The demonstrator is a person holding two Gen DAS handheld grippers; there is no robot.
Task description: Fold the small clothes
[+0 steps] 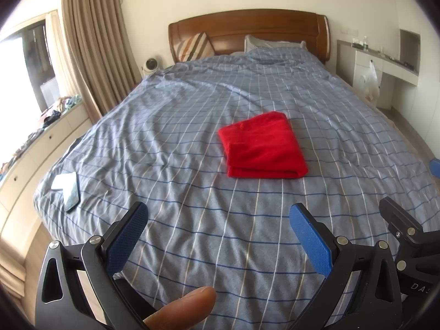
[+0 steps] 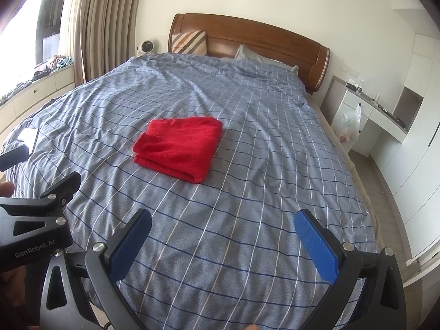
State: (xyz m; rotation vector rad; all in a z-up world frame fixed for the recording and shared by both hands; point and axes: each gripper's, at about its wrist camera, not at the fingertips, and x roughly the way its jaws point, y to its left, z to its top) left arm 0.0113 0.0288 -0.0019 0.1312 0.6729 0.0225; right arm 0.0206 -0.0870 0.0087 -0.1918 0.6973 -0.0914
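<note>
Blue-grey checked cotton covers almost everything here: a wide bed (image 1: 192, 126) spread with a grid-patterned duvet, rumpled toward its left edge and smoother toward the foot. A curved wooden headboard (image 1: 247, 27) closes the far end against a cream wall, with a striped cushion (image 1: 194, 46) leaning at its left corner and a grey pillow (image 1: 264, 44) beside it. Tall beige curtains (image 1: 90, 41) hang past the bed's left side, above a low white window bench (image 1: 41, 148) strewn with loose clothes. Beyond the right edge stands a white built-in desk (image 1: 379, 63) with a plastic bag (image 1: 370, 82) hanging at its front. The red garment (image 1: 264, 148) lies folded into a thick rectangle near the middle of the bed, slightly toward the foot, well apart from both tools. A phone (image 1: 72, 195) and a white slip sit near the left foot corner. A small round fan (image 1: 151, 64) stands by the headboard's left corner. The left gripper (image 1: 220, 214) and the right gripper (image 2: 224, 220) hover over the foot edge, blue pads spread wide, grasping nothing.
</note>
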